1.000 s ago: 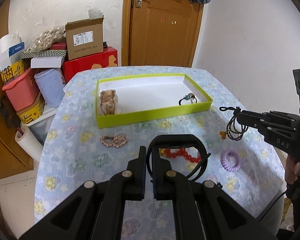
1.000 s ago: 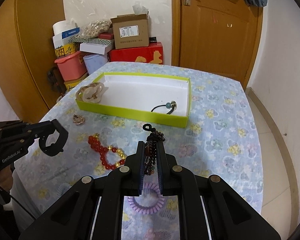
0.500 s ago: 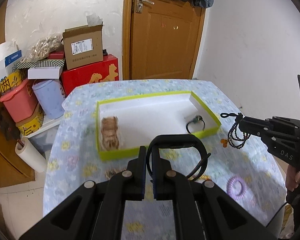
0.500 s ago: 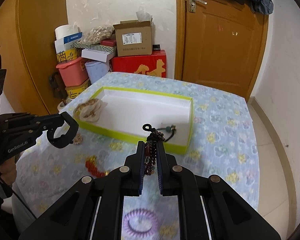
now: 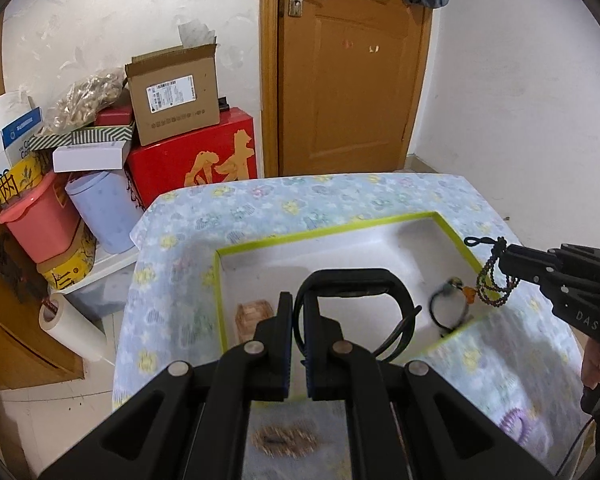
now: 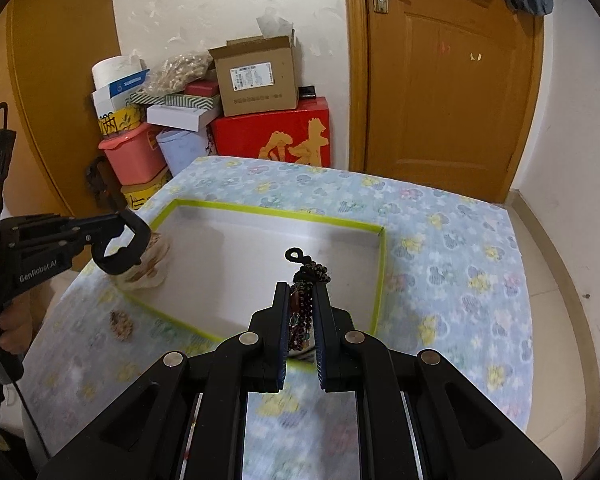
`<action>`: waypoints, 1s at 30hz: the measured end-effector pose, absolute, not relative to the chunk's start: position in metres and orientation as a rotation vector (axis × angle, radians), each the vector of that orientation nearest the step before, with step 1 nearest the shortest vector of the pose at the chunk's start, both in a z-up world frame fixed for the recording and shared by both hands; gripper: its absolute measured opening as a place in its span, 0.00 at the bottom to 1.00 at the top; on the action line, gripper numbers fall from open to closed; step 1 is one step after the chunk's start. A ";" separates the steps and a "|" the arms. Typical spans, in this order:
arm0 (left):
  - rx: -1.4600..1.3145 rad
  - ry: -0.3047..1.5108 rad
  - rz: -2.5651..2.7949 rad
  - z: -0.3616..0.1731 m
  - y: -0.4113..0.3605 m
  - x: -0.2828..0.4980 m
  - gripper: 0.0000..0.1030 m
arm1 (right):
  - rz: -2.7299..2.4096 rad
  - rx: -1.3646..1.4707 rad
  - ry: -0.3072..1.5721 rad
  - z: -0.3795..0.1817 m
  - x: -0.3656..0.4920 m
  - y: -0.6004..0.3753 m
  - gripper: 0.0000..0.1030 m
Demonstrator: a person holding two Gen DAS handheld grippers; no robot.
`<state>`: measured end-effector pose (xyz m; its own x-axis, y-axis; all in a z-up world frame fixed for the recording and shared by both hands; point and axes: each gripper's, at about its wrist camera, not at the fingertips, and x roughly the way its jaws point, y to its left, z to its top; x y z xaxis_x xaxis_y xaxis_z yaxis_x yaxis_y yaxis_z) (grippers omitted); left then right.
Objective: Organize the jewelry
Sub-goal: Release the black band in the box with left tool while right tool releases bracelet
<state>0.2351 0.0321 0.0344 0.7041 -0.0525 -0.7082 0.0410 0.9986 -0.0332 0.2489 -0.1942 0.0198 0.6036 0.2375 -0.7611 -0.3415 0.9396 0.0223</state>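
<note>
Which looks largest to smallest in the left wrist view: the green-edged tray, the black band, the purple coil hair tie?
1. Green-edged tray.
2. Black band, though it is nearest the camera, so its look is inflated.
3. Purple coil hair tie, blurred and smallest.

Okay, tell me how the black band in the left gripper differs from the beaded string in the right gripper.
The black band is one smooth, stiff loop; the beaded string is many small dark beads with a knotted cord loop at its top. The band stands up above the left gripper holding its shape; the string hangs limp in loops from the right gripper. Both are clamped between shut jaws and held over the green-rimmed tray.
</note>
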 end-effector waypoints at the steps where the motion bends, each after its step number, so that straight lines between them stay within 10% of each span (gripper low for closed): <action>1: -0.015 0.794 -0.052 0.032 0.033 0.241 0.05 | 0.335 -0.128 0.866 0.016 0.255 -0.195 0.11; 30: 0.044 0.952 -0.040 -0.025 0.027 0.334 0.05 | 0.264 -0.151 1.036 -0.053 0.340 -0.197 0.11</action>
